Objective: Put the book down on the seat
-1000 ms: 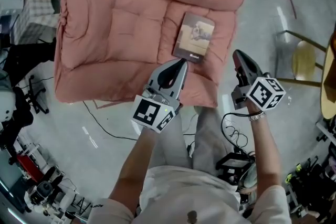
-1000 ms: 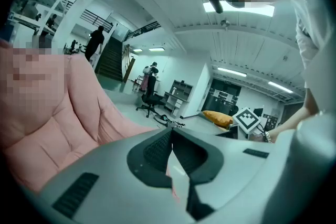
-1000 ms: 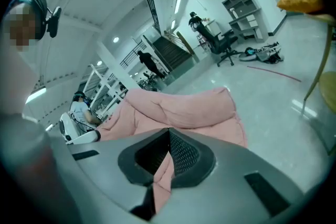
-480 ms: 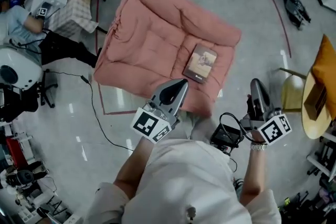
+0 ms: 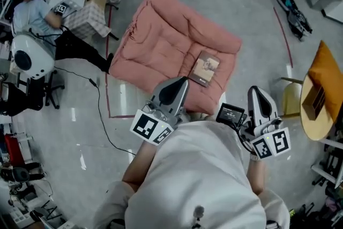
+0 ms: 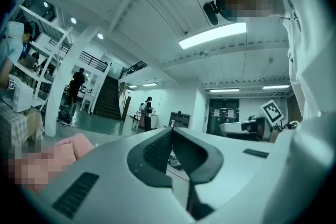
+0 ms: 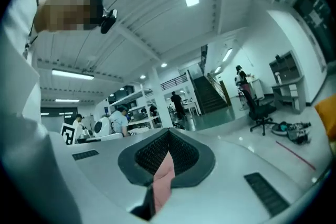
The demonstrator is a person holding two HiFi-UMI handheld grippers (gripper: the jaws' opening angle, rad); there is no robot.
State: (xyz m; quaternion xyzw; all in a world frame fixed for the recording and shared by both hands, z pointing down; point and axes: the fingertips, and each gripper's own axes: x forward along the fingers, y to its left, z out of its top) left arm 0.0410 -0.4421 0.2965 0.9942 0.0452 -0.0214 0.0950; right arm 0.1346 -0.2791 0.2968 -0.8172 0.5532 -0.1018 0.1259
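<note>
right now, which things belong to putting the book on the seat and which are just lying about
Job: book, pink cushion seat, left hand-held gripper, right hand-held gripper.
Lying about: yellow chair, office chair, cardboard box.

- The book [image 5: 206,68] lies on the seat [image 5: 155,45], near its right edge.
- The left gripper [image 5: 182,81] and right gripper [image 5: 256,91] are before the seat, apart from the book.

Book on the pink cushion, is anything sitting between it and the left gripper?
Nothing visible. In the head view only bare cushion shows between the left gripper, whose jaws are closed, and the book, which lies flat on the cushion with nothing on top of it. The gripper is empty and apart from the book.
</note>
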